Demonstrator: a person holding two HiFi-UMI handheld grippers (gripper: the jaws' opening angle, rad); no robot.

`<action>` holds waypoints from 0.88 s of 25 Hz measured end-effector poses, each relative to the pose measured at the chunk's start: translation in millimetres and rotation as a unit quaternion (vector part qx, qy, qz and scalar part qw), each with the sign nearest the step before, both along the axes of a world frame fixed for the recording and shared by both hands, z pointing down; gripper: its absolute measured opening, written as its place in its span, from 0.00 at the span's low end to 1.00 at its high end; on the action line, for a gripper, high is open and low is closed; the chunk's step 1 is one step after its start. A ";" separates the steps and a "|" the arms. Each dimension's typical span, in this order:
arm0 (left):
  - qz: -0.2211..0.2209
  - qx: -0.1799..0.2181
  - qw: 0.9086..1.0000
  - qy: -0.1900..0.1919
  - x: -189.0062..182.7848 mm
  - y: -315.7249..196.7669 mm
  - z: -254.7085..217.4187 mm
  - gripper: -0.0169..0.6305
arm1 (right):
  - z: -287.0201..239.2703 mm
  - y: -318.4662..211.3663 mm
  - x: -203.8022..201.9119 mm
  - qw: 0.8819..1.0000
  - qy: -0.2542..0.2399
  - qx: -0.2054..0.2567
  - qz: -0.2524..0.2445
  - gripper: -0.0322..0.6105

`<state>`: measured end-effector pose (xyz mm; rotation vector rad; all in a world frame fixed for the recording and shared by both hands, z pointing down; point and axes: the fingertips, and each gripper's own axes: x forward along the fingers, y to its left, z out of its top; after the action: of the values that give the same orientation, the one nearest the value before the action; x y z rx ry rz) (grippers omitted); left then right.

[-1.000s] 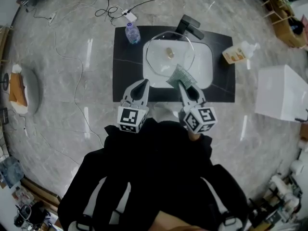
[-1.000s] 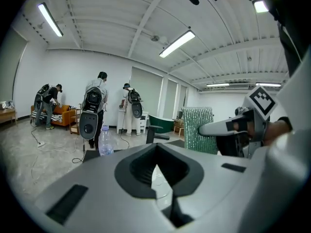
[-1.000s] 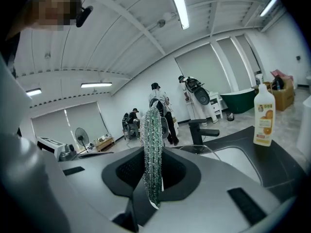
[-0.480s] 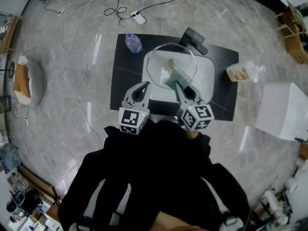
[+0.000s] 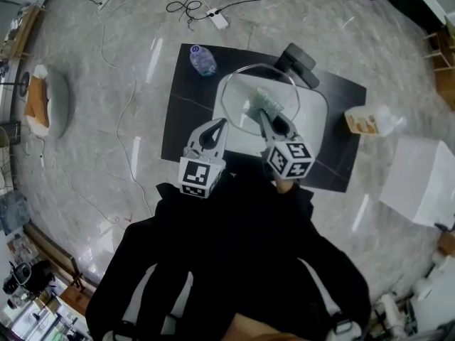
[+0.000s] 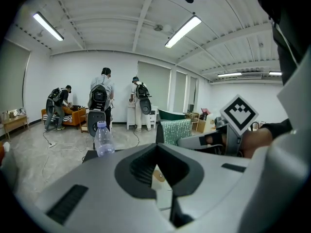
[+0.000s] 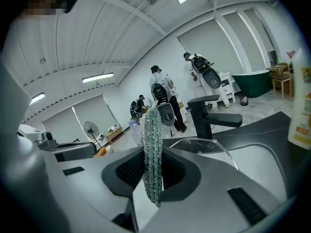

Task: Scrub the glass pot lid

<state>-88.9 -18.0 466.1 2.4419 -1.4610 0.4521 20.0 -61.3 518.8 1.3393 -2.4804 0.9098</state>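
The round glass pot lid [image 5: 238, 96] lies over the white sink [image 5: 318, 128]; its rim [image 7: 210, 145] shows in the right gripper view. My right gripper [image 5: 265, 117] is shut on a green scrub sponge [image 5: 261, 106] that stands edge-on between its jaws [image 7: 151, 154], over the lid's near half. Whether the sponge touches the glass is not visible. My left gripper [image 5: 216, 126] hovers over the counter at the sink's near left edge, jaws together with nothing in them. In the left gripper view the sponge [image 6: 176, 130] and right gripper [image 6: 214, 141] show ahead to the right.
The sink is set in a black counter [image 5: 183, 119]. A black faucet [image 5: 301, 60] stands behind it, a clear water bottle [image 5: 202, 60] at the back left, a soap dispenser [image 5: 368, 121] to the right. A white box [image 5: 425, 180] and cables lie on the floor. Several people stand far off.
My right gripper has carried the sponge forward, from the lid's near rim to over its glass. The left gripper has stayed near the sink's edge. The head camera has shifted.
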 end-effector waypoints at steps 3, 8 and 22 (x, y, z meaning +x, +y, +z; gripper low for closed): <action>-0.008 -0.004 1.000 0.002 1.8 -0.2 6.1 0.02 | 13.8 -12.2 -4.2 1.000 0.004 -0.002 -0.003 0.15; -0.011 -0.012 1.000 0.001 7.2 1.9 19.7 0.02 | 35.2 -31.9 -12.7 1.000 0.004 -0.010 -0.010 0.15; -0.011 -0.023 1.000 -0.004 11.7 1.5 28.7 0.02 | 117.3 -78.0 -45.8 0.996 0.024 -0.085 -0.016 0.15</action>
<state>-77.3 -16.5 494.8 2.3896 -1.4637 0.4864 -25.8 -139.3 636.2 1.2476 -2.3234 1.0408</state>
